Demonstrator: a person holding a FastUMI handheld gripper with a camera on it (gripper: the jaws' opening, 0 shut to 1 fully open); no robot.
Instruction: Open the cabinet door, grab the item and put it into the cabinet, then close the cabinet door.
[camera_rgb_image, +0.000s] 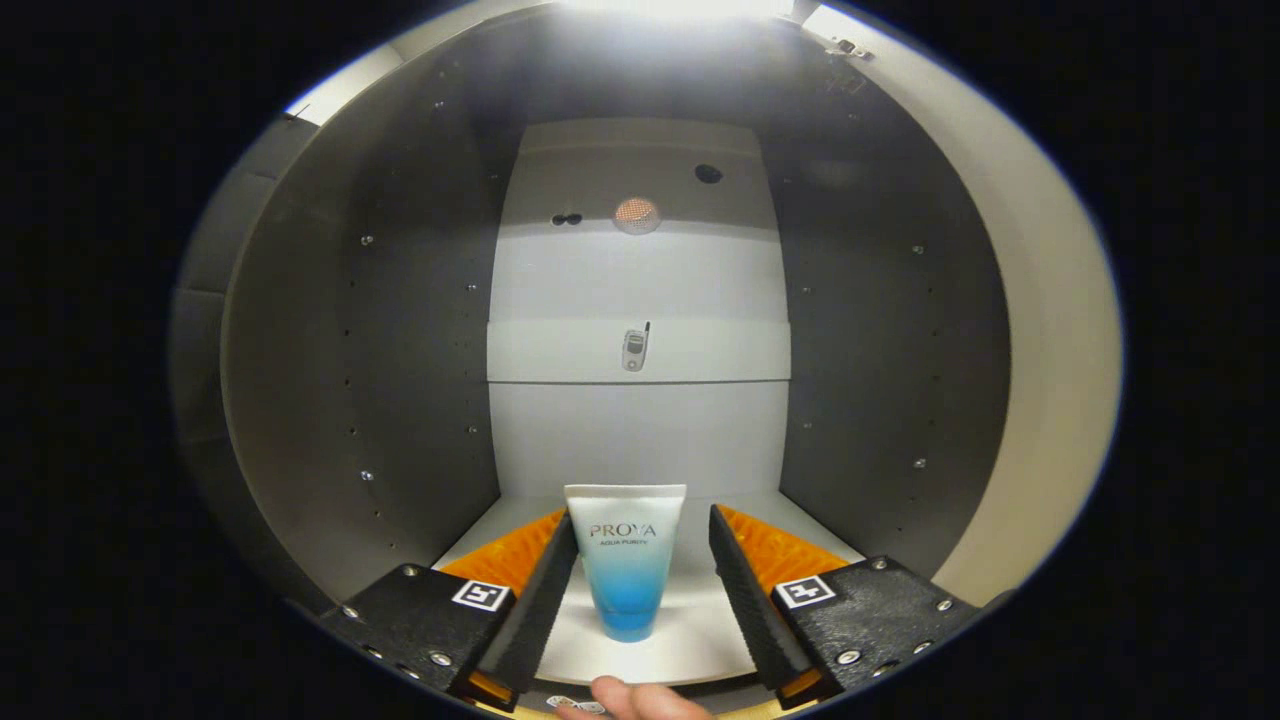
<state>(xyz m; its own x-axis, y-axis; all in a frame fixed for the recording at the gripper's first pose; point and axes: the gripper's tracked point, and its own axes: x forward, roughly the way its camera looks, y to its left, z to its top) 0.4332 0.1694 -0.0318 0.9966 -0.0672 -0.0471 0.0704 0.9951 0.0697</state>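
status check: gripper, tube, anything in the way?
Gripper open, inside cabinet. Tube upright on cabinet floor between the fingers; left one at its edge, right one apart. Small phone on shelf beyond, not in the way.

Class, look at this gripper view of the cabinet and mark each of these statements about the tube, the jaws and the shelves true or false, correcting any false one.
1. The white and blue plastic tube stands on its cap end on the cabinet's white bottom shelf. True.
2. The gripper has its jaws clamped on the tube from both sides. False: the jaws stand open, with a clear gap on the right side of the tube.
3. The cabinet door is closed. False: the view looks straight into the open cabinet's grey interior.
4. A small silver phone-like object sits on the upper shelf, beyond the tube. True.
5. The tube lies flat on its side. False: it stands upright.
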